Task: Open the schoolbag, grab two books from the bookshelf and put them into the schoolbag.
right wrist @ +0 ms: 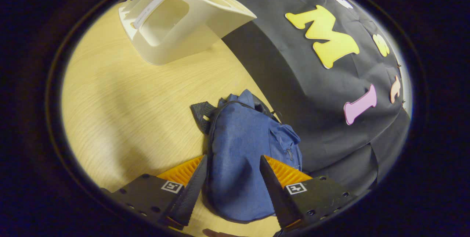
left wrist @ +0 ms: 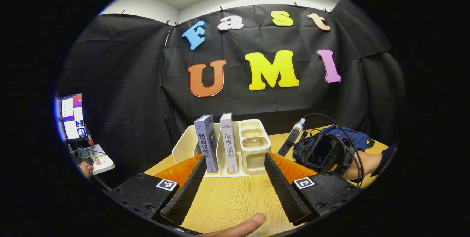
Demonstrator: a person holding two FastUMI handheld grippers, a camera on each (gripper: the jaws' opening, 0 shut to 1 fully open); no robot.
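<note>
Two books stand upright in the white bookshelf [left wrist: 253, 145]: a grey-blue one [left wrist: 207, 143] and a paler one [left wrist: 229, 143] beside it. My left gripper [left wrist: 235, 158] is open, its fingers pointing at the shelf from a short way off, with nothing between them. In the right gripper view the blue schoolbag [right wrist: 242, 156] lies on the table with its zip shut. My right gripper [right wrist: 233, 158] is open just above it, one finger on each side of the bag. The left gripper view has that right gripper [left wrist: 290, 139] over the schoolbag [left wrist: 349, 136] to the right of the shelf.
The wooden table [left wrist: 235, 196] runs to the black cloth wall behind the shelf. A forearm [left wrist: 363, 163] reaches in from the right. A monitor [left wrist: 73, 117] and a small white stand [left wrist: 99, 161] sit off to the left. The bookshelf [right wrist: 176, 35] lies beyond the bag.
</note>
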